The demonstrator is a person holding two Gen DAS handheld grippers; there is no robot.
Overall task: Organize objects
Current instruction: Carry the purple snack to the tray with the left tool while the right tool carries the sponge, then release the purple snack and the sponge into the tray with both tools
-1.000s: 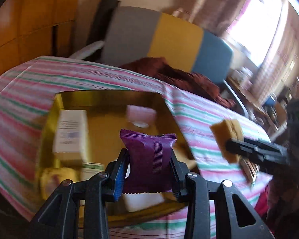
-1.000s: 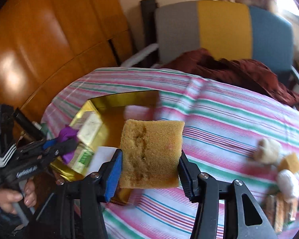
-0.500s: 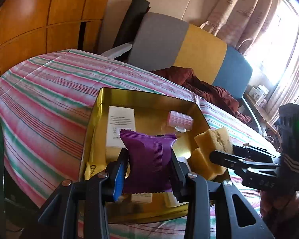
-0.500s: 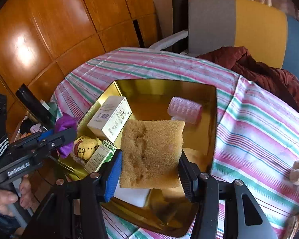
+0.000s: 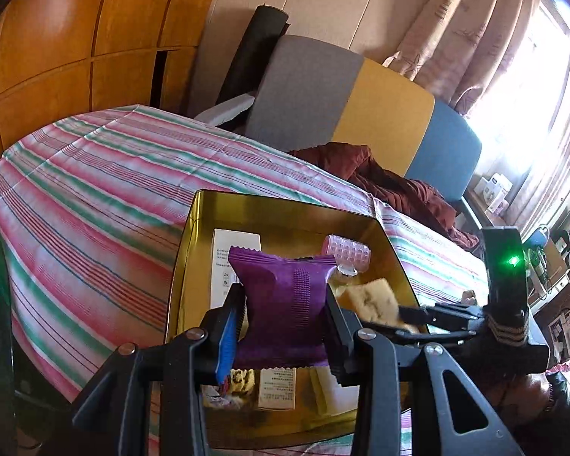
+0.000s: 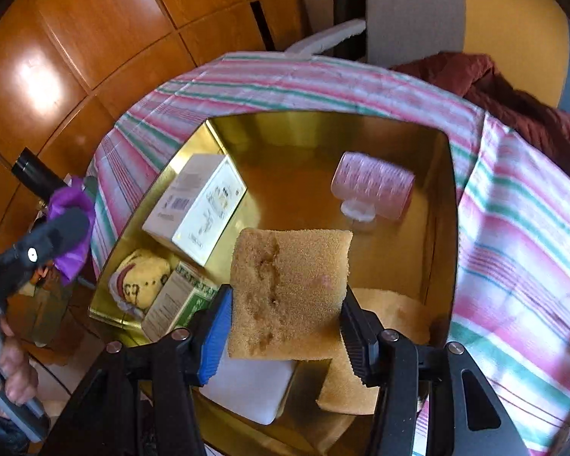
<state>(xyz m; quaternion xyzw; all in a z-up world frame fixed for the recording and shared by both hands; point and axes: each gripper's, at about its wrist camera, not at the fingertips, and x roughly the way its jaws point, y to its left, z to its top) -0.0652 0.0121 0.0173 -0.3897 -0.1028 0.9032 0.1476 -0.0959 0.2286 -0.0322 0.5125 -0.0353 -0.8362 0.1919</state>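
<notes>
Both grippers hang over the gold tray (image 6: 442, 205), which sits on the striped tablecloth (image 5: 95, 190). Left gripper (image 5: 285, 326) is clamped on a purple packet (image 5: 285, 304), held upright above the tray's near left part. Right gripper (image 6: 285, 326) is squeezing a tan sponge (image 6: 288, 288), low over the tray's near side, w/ a second sponge (image 6: 383, 342) lying just below it. In the tray: a white box (image 6: 195, 205) at the left wall, a pink hair roller (image 6: 374, 186) toward the far right, a yellow soft toy (image 6: 142, 279) & a green-white carton (image 6: 178, 300) near the front left, a white block (image 6: 250, 387) at the front. Behind the table, a grey-yellow-blue chair (image 5: 361, 114) w/ dark red cloth (image 5: 391, 186) on it.
</notes>
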